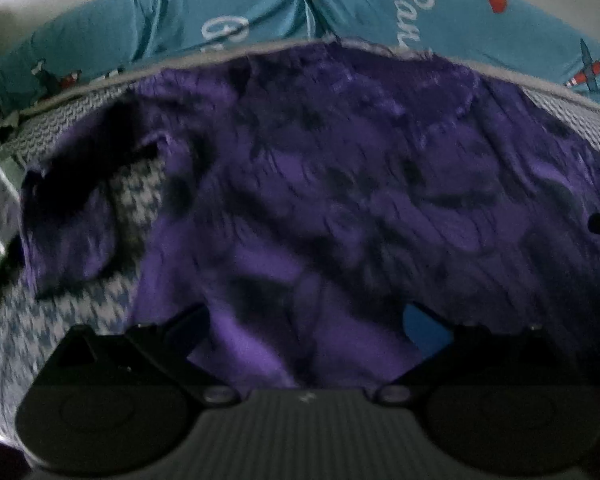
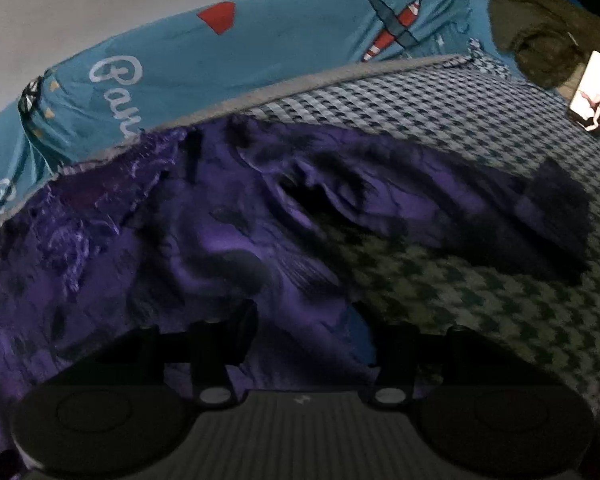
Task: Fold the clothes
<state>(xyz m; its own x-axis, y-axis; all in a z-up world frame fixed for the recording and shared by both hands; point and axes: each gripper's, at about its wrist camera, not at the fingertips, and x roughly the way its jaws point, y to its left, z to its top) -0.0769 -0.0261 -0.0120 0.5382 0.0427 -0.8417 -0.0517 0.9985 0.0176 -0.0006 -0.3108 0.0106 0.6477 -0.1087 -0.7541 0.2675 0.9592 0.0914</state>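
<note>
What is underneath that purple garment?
The purple garment lies on a houndstooth-patterned cover, which shows around its edges and, in the left wrist view, through a gap. What lies under the cover is hidden.

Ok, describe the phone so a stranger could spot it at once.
Start from the houndstooth blanket under the purple garment. Follow it to its far right corner, beside a dark olive bundle. The phone lies there, the only flat rectangle with a glowing screen.
</note>
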